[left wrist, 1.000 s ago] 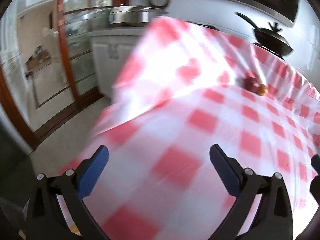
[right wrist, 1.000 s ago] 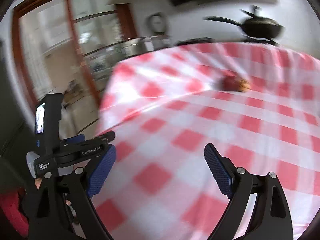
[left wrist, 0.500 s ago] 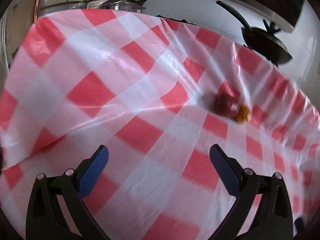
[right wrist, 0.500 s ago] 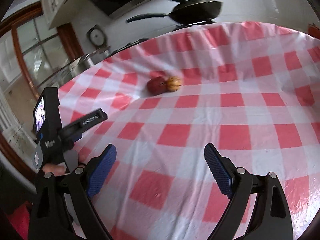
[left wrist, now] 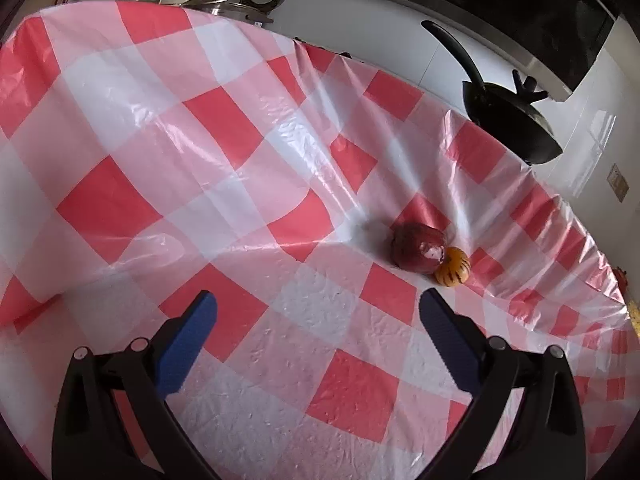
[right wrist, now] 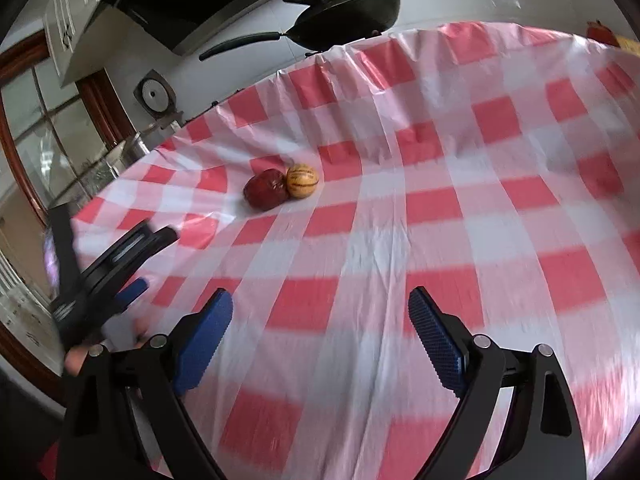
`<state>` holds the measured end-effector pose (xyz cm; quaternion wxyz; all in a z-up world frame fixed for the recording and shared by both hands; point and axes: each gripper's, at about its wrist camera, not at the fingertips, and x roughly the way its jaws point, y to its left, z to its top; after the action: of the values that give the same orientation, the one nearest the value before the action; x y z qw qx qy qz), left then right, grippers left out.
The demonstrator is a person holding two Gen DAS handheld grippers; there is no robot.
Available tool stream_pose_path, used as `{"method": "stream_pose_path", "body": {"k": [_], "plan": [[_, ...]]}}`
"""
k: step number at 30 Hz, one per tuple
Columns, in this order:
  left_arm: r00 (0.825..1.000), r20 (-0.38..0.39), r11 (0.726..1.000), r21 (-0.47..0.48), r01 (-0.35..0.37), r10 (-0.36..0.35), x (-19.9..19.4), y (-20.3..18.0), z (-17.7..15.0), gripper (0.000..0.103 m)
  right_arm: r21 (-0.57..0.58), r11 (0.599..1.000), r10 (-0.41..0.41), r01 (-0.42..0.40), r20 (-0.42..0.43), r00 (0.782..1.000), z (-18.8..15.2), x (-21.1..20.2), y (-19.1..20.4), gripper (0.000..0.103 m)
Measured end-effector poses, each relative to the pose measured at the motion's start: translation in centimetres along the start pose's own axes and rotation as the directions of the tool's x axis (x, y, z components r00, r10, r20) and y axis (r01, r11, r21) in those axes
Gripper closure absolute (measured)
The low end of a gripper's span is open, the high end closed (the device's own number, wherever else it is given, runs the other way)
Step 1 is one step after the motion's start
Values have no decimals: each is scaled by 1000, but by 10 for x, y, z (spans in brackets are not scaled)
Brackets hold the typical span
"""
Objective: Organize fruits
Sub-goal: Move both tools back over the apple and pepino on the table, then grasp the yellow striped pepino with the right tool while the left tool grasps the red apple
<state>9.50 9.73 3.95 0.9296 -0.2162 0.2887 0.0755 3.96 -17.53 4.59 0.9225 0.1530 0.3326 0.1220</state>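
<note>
My left gripper has its jaws wide apart and holds nothing; my right gripper is the same, wide and with nothing between the blue pads; both hang above the red-and-white checked tablecloth, which is thin plastic and full of wrinkles. The fruits are two, and they lie together near the far part of the table; a dark red fruit, maybe an apple with a shiny sticker or bruise, I cannot tell which, and a small orange striped fruit that touches it on its right side. In the right wrist view I see the same pair, the red one on the left and the striped one against it; both are well ahead of my jaws. I see no bowl or basket, so I cannot say where the fruits must go.

I judge that the risk is in the contact of the two; if I close on one, my outer finger can push the other and it rolls away, because both are round. The loose cloth can also fold under a low finger and drag the fruits. The right view is blurred, so my aim from there is less sure.
</note>
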Motion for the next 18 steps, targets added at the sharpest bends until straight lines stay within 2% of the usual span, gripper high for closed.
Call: {"method": "stream_pose_path", "body": {"k": [4,10,15,18], "plan": [[1000,-26,999,-46,7,-8,5,8,1,2,-18,998,-61,60,-46,997,28,53,7,16],[999,-47,992,-128,16,-22,10,23,1,2,-112,986,-134,123,-97,986,58,124,31,16],[998,-56,990,-139,13,-21,12,25,1,2,-222,958,-219,182,-156,963,79,175,50,17],[998,-60,989,-148,13,-22,13,27,1,2,-247,945,-262,215,-179,948,88,197,52,21]]}}
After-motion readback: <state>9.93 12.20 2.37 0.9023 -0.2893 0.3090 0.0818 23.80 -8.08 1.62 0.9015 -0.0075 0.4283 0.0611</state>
